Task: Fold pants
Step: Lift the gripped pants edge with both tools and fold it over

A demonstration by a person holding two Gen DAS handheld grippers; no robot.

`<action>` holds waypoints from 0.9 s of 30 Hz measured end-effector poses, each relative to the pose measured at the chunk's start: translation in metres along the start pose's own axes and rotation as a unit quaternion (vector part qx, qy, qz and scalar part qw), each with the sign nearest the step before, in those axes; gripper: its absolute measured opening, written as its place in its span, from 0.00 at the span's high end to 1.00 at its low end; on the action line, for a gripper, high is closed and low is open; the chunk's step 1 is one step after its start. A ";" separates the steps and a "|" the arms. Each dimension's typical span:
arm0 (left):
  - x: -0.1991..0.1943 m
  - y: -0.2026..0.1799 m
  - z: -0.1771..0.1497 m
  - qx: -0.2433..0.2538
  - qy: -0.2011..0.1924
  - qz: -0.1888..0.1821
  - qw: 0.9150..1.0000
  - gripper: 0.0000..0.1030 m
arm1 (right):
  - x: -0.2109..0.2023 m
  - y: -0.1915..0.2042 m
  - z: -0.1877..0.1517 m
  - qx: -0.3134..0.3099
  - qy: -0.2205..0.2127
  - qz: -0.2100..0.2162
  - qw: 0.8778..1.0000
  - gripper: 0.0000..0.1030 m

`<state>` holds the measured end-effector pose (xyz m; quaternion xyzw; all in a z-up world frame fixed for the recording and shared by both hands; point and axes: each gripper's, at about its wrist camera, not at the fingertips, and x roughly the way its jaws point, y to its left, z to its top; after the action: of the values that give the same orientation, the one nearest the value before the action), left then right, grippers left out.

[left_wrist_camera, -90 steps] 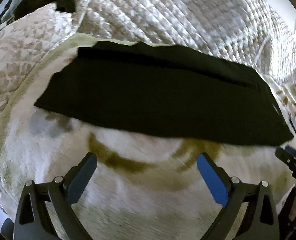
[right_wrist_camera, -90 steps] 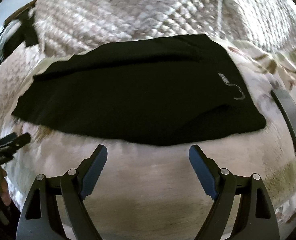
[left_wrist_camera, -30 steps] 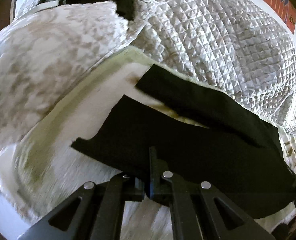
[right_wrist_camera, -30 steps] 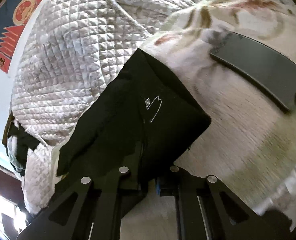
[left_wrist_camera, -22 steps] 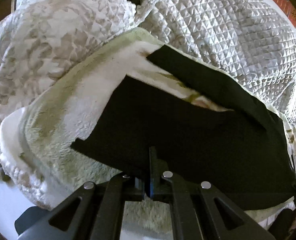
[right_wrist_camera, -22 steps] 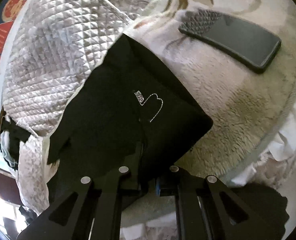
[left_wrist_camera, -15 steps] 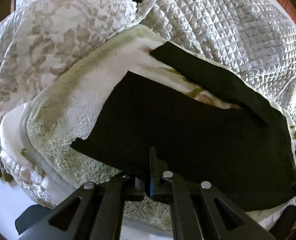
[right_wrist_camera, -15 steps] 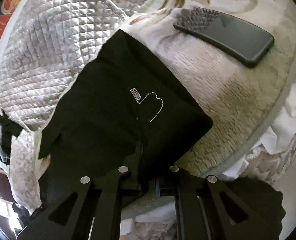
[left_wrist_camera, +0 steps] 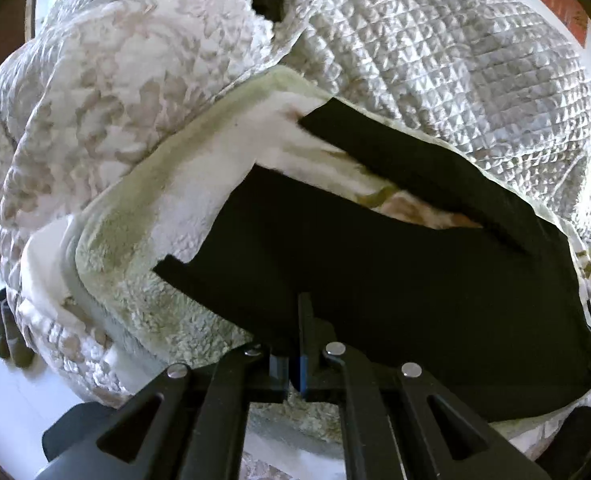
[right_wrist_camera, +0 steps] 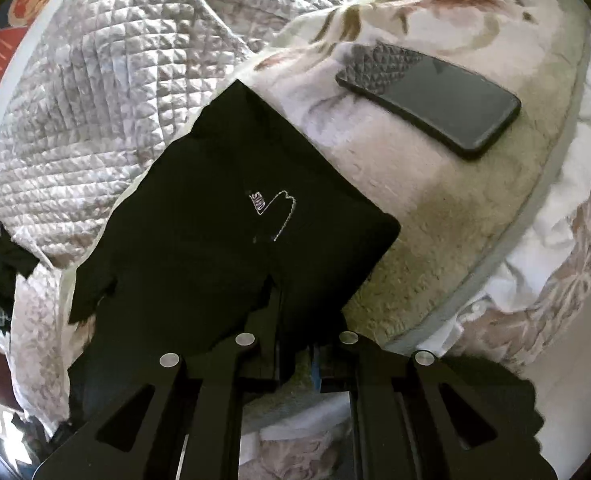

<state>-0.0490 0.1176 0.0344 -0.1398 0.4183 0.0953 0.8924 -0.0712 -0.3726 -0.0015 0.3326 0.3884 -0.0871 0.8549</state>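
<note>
Home bedroom: bed (left_wrist_camera: 143, 264) with fleece blanket (right_wrist_camera: 435, 216), quilted cover (left_wrist_camera: 435, 60), phone (right_wrist_camera: 435, 96) lying on top.

Pants (left_wrist_camera: 395, 280): one black pair, with one small white stitched mark on the cloth.
Tongs: two, the left tongs (left_wrist_camera: 295, 360) and the right tongs (right_wrist_camera: 295, 356), each clamped on the pants' near edge.
Phone (right_wrist_camera: 431, 98): one, dark, lying flat.
Fleece blanket (left_wrist_camera: 143, 216): one, under the pants.
Quilted cover (left_wrist_camera: 435, 52): one, bunched behind.
</note>
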 end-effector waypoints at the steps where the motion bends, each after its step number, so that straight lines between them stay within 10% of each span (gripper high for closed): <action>1: 0.004 0.000 -0.001 0.002 0.008 0.001 1.000 0.96 | 0.002 -0.002 0.001 0.001 0.002 -0.003 1.000 0.91; 4: 0.013 0.005 -0.008 -0.007 0.032 0.005 0.999 0.91 | 0.013 -0.005 -0.004 -0.002 0.025 -0.018 1.000 0.88; 8: -0.008 0.016 0.001 -0.020 0.005 0.036 0.999 0.84 | -0.008 -0.002 -0.003 -0.010 -0.008 -0.046 0.999 0.59; 12: -0.029 0.031 0.022 -0.042 -0.045 0.093 0.994 0.74 | -0.041 0.008 0.003 -0.042 -0.087 -0.116 0.989 0.58; 16: -0.029 0.013 0.031 -0.024 -0.052 0.048 0.997 0.61 | -0.059 0.016 0.008 -0.076 -0.150 -0.133 0.977 0.58; 21: 0.001 -0.038 0.018 0.034 0.002 -0.031 0.999 0.60 | -0.017 0.055 -0.008 -0.175 -0.077 -0.053 0.980 0.57; 27: 0.023 -0.058 0.008 0.079 0.027 -0.019 0.996 0.60 | 0.045 0.059 -0.023 -0.212 0.022 -0.053 0.976 0.58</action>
<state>-0.0120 0.0667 0.0314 -0.0792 0.4461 0.0405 0.8905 -0.0305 -0.3080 -0.0158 0.1248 0.4336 -0.0411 0.8915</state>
